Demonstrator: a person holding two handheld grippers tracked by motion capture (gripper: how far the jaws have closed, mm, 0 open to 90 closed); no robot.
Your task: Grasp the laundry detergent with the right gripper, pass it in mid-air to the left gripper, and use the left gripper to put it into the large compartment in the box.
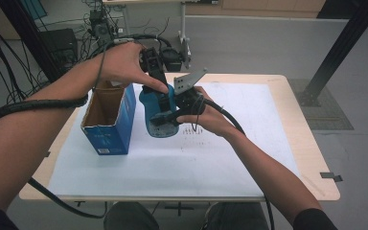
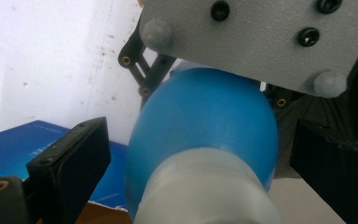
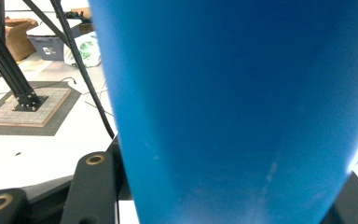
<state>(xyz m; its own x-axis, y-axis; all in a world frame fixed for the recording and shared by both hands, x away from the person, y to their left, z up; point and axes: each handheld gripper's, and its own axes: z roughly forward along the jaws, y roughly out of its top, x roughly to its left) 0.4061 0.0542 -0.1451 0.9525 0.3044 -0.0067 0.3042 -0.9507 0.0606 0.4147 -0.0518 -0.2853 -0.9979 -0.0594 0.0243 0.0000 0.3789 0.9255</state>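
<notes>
Centre of the high view, a blue bottle [image 1: 159, 112] sits between both tools, just above the white sheet [image 1: 172, 158] on the table [image 1: 311, 158]. The right gripper [image 1: 165, 116] comes in from the right and is clamped on the bottle's lower body. In the right gripper view that blue wall [image 3: 233, 107] crowds the middle and right of the frame. The left gripper [image 1: 154, 72] drops in from above. Its black jaws stand either side of the bottle [image 2: 205, 135] (a pale, whitish neck end sits low in the left gripper view), with a gap visible, so not pressing. At centre left stands an open blue box [image 1: 110, 120], just beside the bottle.
</notes>
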